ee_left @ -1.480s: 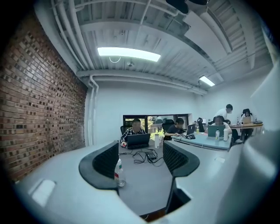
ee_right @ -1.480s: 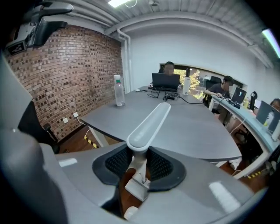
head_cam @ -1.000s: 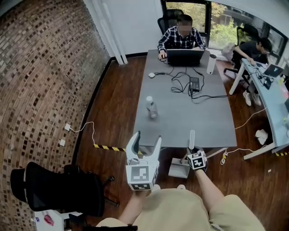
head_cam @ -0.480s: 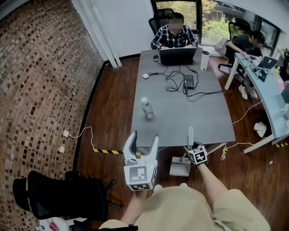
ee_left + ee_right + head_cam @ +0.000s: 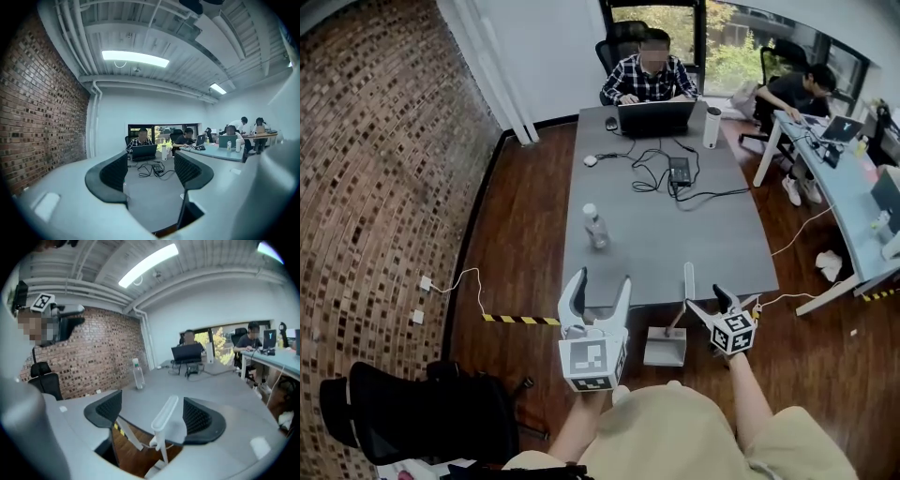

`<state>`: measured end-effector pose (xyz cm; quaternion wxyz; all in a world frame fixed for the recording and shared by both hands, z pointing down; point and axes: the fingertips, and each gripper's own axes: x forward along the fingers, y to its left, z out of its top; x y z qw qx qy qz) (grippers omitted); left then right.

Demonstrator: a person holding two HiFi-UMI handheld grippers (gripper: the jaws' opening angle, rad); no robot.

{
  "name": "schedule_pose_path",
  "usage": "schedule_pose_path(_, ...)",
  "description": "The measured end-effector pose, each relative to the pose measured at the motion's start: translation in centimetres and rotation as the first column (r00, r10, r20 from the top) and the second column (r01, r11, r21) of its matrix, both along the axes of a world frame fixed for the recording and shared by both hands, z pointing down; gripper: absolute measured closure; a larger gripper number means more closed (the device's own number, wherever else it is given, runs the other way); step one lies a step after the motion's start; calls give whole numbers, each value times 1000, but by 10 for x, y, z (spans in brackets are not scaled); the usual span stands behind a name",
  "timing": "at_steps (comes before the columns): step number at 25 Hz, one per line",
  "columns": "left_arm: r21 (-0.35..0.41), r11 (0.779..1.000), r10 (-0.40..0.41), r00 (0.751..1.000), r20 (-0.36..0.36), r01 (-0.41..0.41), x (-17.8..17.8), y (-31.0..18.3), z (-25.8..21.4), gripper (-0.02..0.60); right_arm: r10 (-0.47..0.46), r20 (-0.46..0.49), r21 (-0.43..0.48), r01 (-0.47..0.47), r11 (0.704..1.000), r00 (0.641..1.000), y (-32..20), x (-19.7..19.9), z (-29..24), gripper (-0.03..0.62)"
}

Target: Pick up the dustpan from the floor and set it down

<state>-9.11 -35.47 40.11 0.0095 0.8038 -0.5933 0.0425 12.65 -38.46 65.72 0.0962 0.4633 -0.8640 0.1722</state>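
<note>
Finishing the set-down step, by the look of it: opening the jaws of the right gripper (image 5: 711, 302) at the near edge of the bench (image 5: 675, 234), with the handle (image 5: 165, 417) of the dustpan (image 5: 665, 349) standing between them and touching neither pad. Resting the dustpan on the floor (image 5: 525, 225) just in front of that near edge, pan low, handle rising past the bench top. Holding the left gripper (image 5: 151, 172) level and idle to the left of the dustpan, by the same bench edge, jaws parted with nothing between them.

Judging the next move as drawing the right gripper straight back from the bench, keeping both pads off the handle for fear of tipping a lightly balanced pan.

Losing the pan itself in the right gripper view, cut off behind the gripper body, and seeing only the slightly leaning handle there. Not being able to tell from the head view whether leaning against the bench edge or standing free, nor whether sitting flat. Missing the floor on the near side of the dustpan too, covered by the person's lap (image 5: 675, 431).
</note>
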Motion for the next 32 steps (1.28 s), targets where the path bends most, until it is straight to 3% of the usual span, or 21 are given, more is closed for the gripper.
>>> schedule_pose_path(4, 16, 1000, 19, 999, -32, -18, 3, -5, 2, 285, 114, 10, 221, -113, 969, 993, 5, 3, -114, 201)
schedule_pose_path(7, 43, 999, 24, 999, -45, -22, 3, -7, -1, 285, 167, -146, 404, -96, 910, 975, 9, -12, -189, 203)
schedule_pose_path(9, 59, 998, 25, 999, -41, -23, 2, -8, -3, 285, 217, -164, 484, -113, 868, 962, 14, -23, -232, 203)
schedule_pose_path(11, 59, 998, 26, 999, -35, -24, 2, -11, -1, 287, 259, -64, 496, -194, 847, 964, 17, -23, -254, 201)
schedule_pose_path(15, 45, 999, 26, 998, -49, -24, 0, -15, 6, 287, 296, 77, 460, -297, 837, 952, 19, -18, -267, 201)
schedule_pose_path(22, 85, 995, 47, 997, -58, -42, -2, -17, -6, 290, 288, 23, 478, -264, 838, 957, 16, -36, -277, 203)
schedule_pose_path(27, 92, 993, 92, 984, -154, -78, -1, -22, -9, 290, 268, 43, 475, -256, 842, 962, 7, -40, -271, 201)
schedule_pose_path(32, 96, 991, 101, 986, -131, -88, 0, -25, -8, 290, 279, 36, 463, -263, 846, 960, 3, -40, -261, 203)
